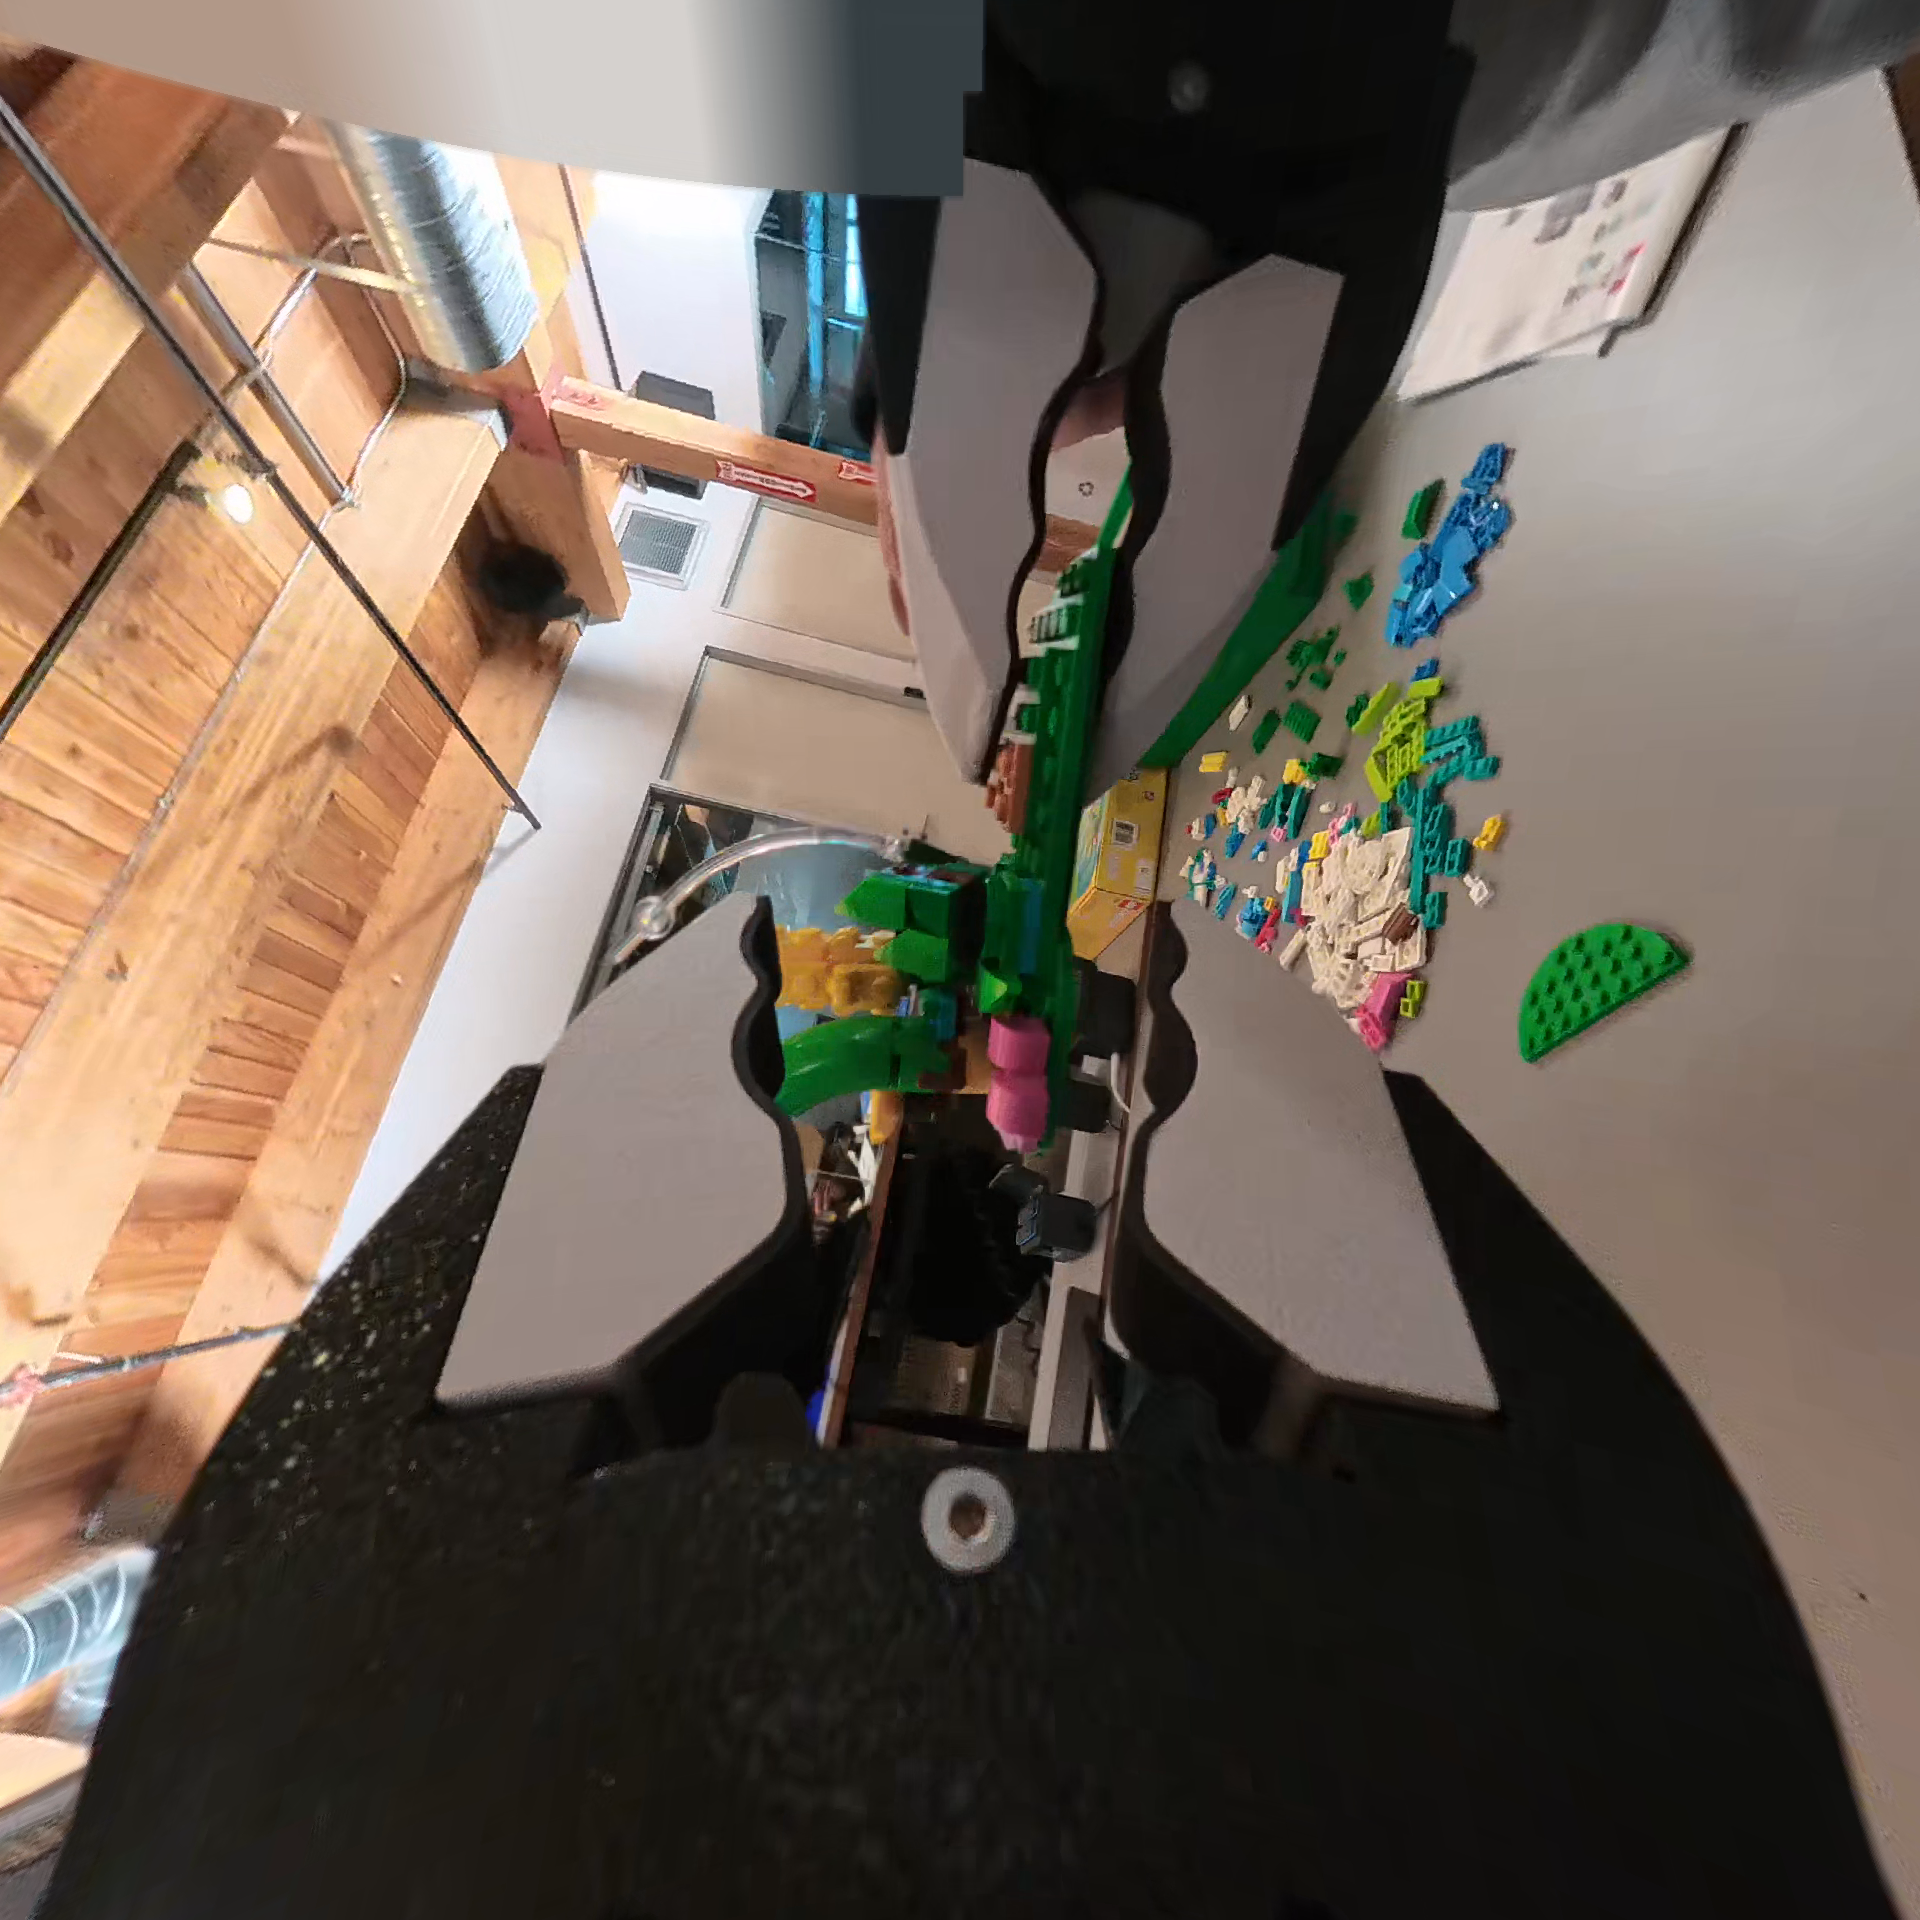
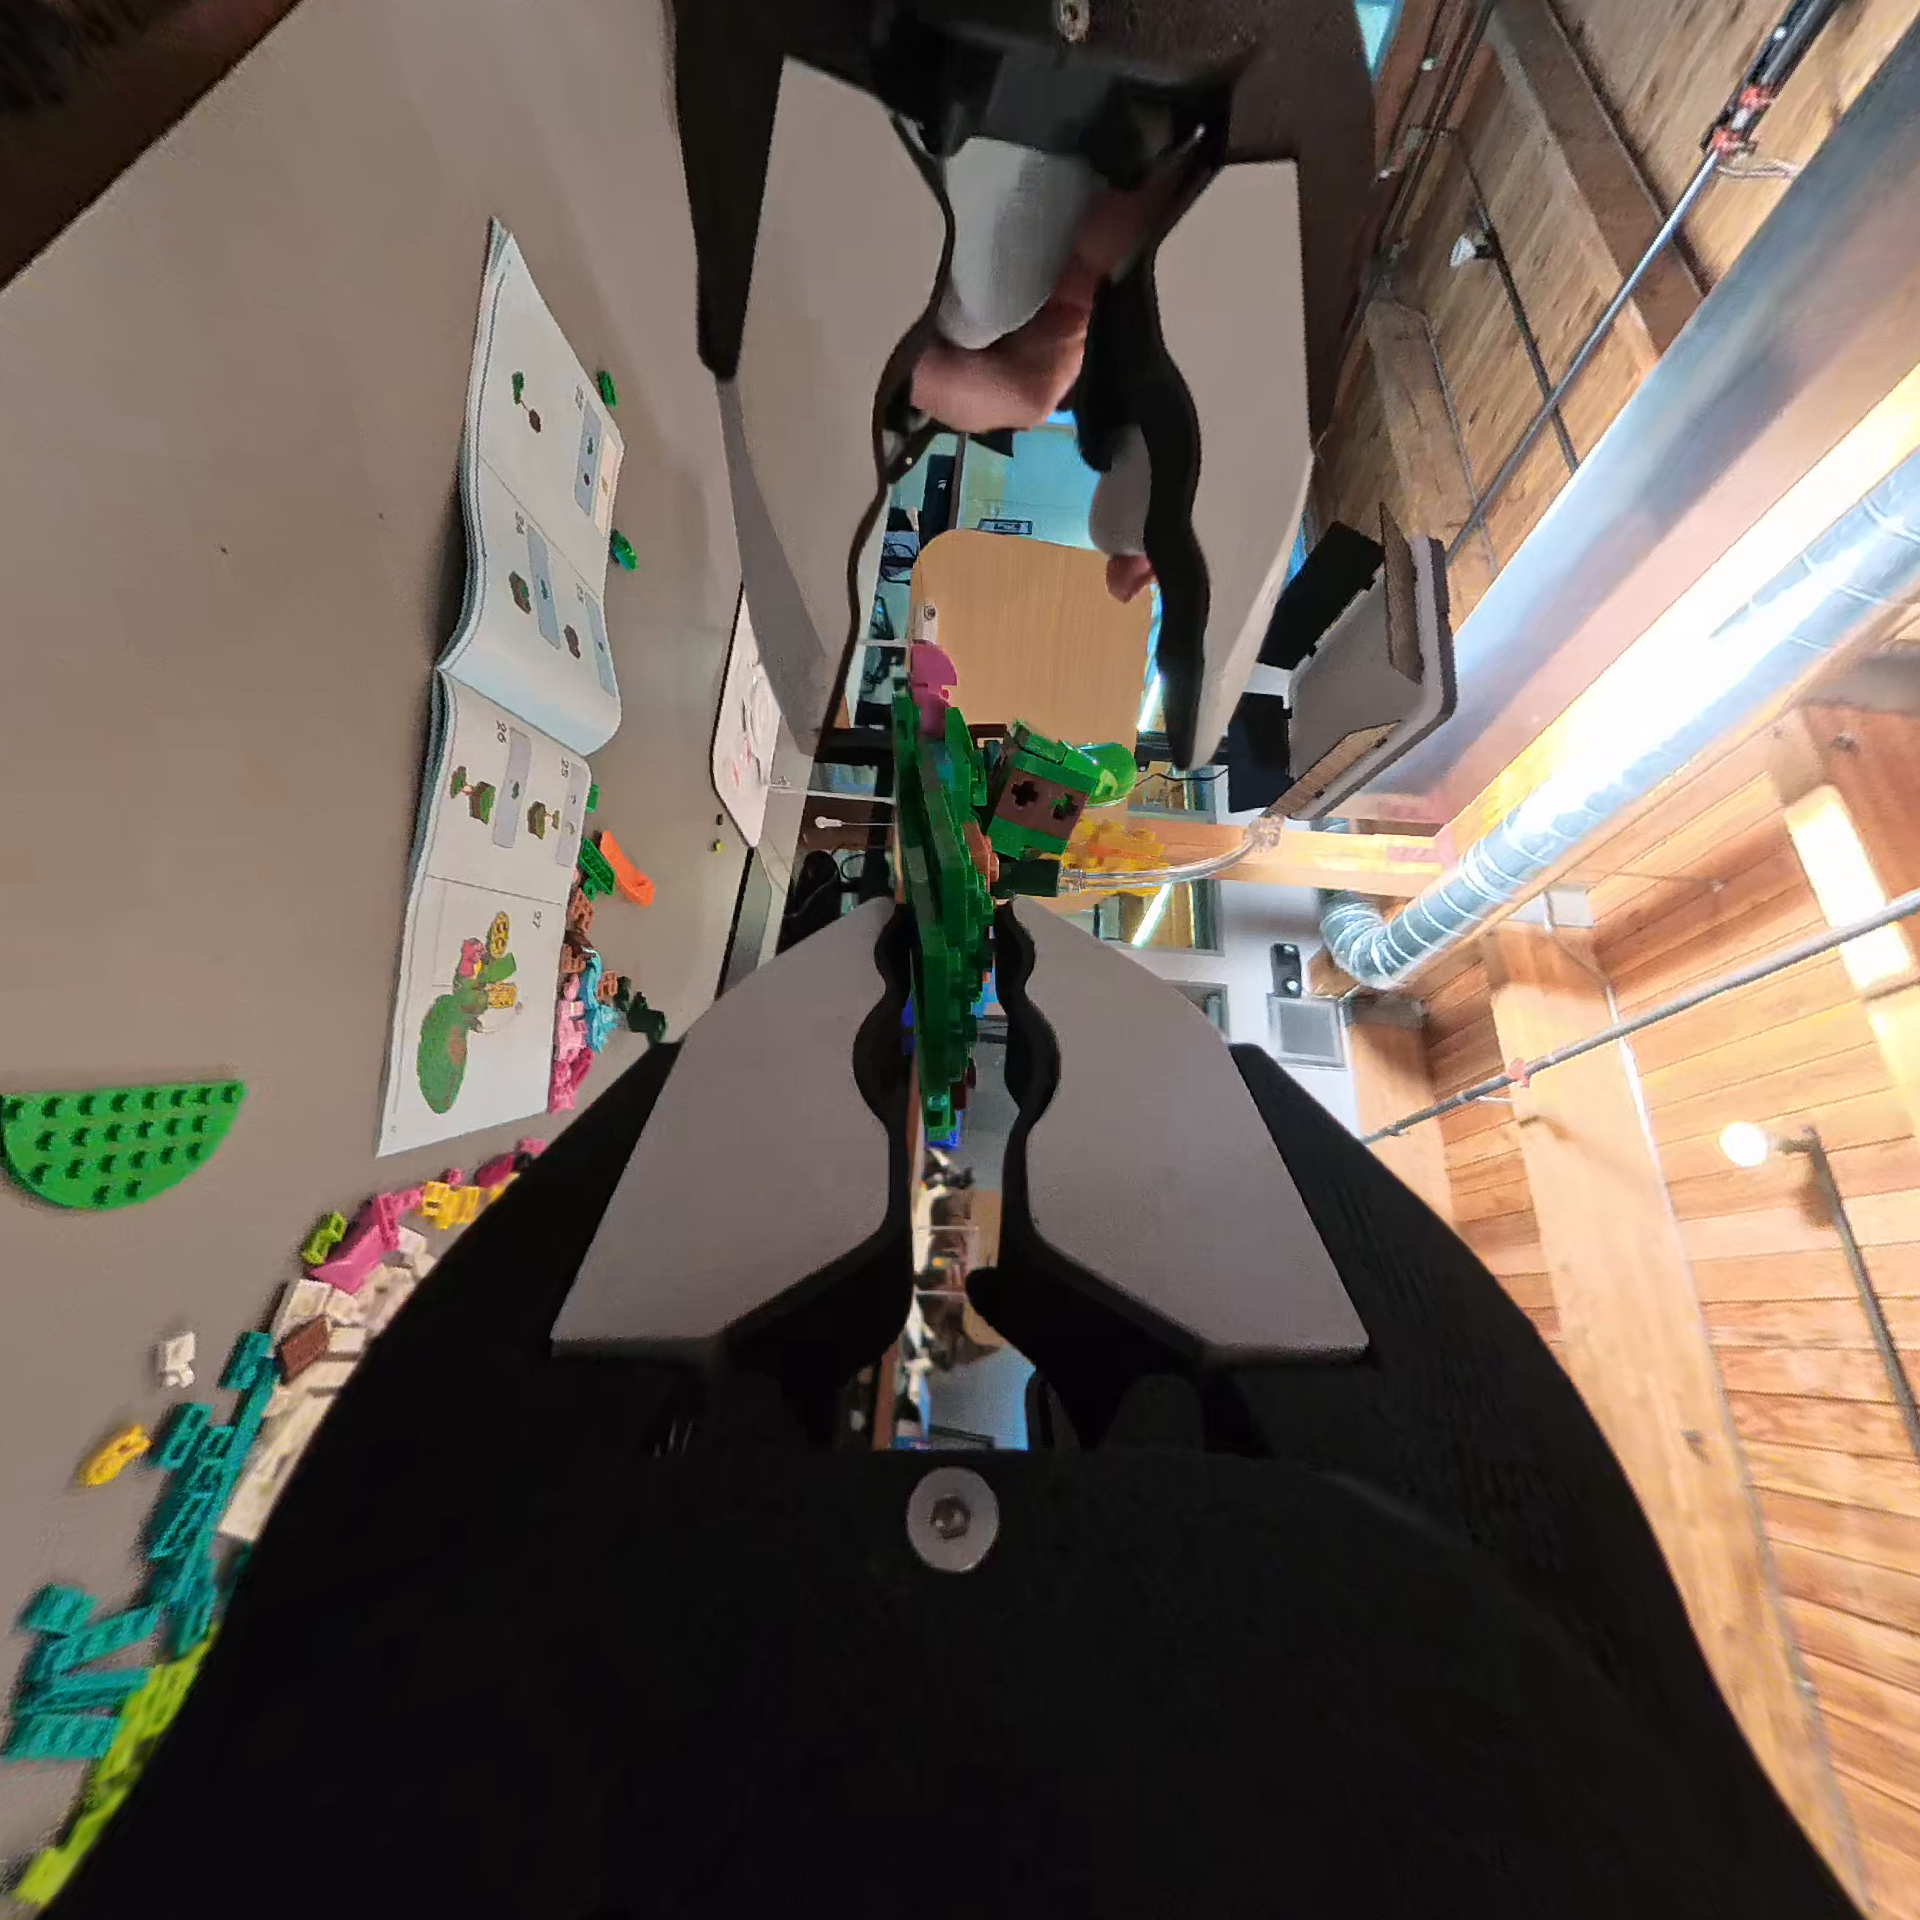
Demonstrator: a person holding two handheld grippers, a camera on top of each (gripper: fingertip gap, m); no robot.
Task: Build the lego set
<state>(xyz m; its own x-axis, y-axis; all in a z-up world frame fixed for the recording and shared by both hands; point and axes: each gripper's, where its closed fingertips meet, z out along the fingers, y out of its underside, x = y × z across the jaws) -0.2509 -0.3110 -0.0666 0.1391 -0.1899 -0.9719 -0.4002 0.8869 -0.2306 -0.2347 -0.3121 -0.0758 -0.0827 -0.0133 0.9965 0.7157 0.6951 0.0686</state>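
Currently the right gripper [image 2: 951, 940] is clenched on the edge of a green brick plate assembly [image 2: 940, 935], which is held on edge above the grey table [image 2: 260, 520]. Both black pads press against the plate's opposite faces, and the plate runs forward out of the jaws toward the left gripper.

The left gripper [image 1: 961, 966] is released: its two fingers stand wide apart. The built-up end of the same assembly [image 1: 1049, 831] lies between them, clear of both pads. On that end sit a green block cluster [image 1: 925, 914], a yellow brick figure [image 1: 831, 971], a curved green piece [image 1: 842, 1060] and pink round pieces [image 1: 1013, 1081]. These parts lie closer to the finger on the left of the view. A clear curved tube [image 1: 748, 857] arches from the cluster past that fingertip.

In the left wrist view the right gripper appears at the top, closed on the far edge of the plate.

On the table beside the grippers:
- a green half-round plate [image 1: 1600, 987], lying flat and apart from the rest;
- a loose pile of small bricks [image 1: 1361, 862] in white, teal, lime, pink and yellow;
- a group of blue bricks [image 1: 1444, 561];
- a yellow box [image 1: 1122, 852], near the assembly;
- an open instruction booklet [image 2: 520, 707], with more small bricks [image 2: 592, 977] along its edge.
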